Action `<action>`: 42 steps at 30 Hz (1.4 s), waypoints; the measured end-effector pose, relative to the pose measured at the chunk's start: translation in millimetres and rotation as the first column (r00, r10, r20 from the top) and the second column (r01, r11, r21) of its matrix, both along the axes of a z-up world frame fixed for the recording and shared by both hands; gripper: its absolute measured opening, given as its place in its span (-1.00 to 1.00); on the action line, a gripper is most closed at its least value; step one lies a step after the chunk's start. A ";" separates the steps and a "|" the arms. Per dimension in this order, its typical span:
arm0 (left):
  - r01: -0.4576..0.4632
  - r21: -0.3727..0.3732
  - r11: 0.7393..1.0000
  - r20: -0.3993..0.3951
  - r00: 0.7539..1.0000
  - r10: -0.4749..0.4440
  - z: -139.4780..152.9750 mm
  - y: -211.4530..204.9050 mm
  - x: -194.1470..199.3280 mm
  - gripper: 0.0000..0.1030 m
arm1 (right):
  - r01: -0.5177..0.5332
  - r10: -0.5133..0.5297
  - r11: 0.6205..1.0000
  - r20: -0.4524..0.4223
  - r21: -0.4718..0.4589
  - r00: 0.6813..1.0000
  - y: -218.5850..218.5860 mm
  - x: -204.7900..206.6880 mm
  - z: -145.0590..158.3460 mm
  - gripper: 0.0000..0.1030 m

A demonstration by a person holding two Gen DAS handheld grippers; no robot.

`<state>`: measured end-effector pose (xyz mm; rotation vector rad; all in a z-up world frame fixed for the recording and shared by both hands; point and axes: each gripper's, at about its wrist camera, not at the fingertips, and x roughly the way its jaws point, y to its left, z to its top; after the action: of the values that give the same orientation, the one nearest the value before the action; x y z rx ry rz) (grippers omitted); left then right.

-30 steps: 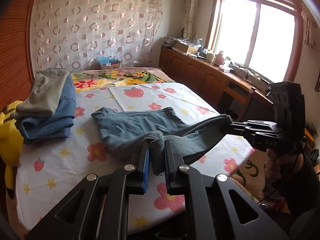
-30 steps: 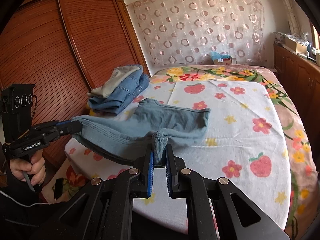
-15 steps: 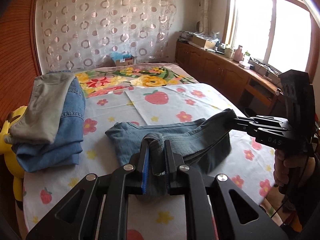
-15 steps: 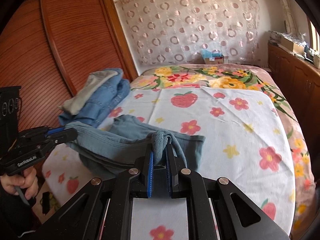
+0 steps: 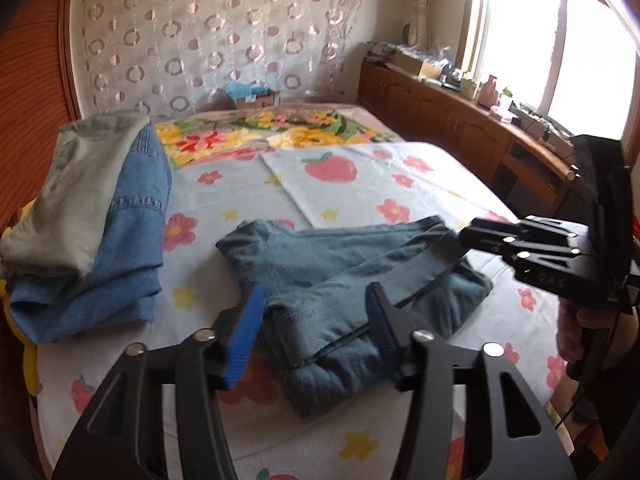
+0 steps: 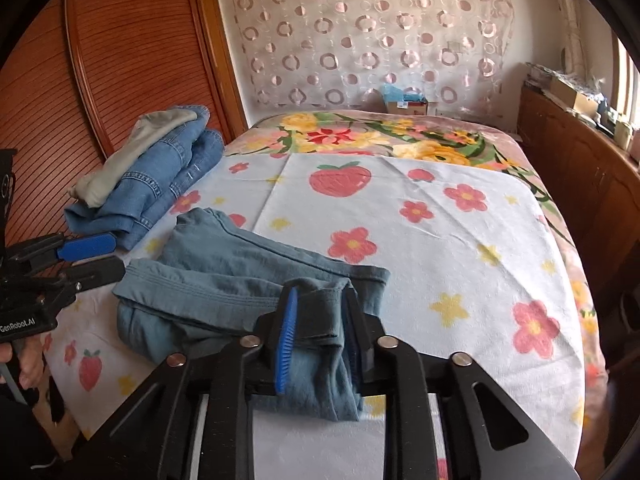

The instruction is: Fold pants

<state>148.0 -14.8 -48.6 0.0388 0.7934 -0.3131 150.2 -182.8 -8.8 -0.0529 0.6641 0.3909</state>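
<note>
Pants (image 5: 340, 280) folded on floral bed (image 5: 400, 184), left hand-held gripper (image 5: 316, 320) just spread wide, right hand-held gripper (image 6: 318, 328) parting, cloth loose between pads.

I can't read the clutter on the window ledge (image 5: 500, 96); it's too small. The folded pants' (image 6: 304, 384) near edge sits hidden behind my right tongs (image 6: 320, 332).
</note>
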 end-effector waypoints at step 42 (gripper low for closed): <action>0.007 -0.009 1.000 -0.082 0.997 -0.007 -50.9 12.3 -25.4 -0.29 | -0.022 0.024 0.999 -0.092 0.025 0.995 -38.1 -13.6 -26.7 -0.69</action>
<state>122.5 -2.5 -99.5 0.0203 0.8731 -0.3265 136.6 -220.9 -35.5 -0.0200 0.7507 0.4254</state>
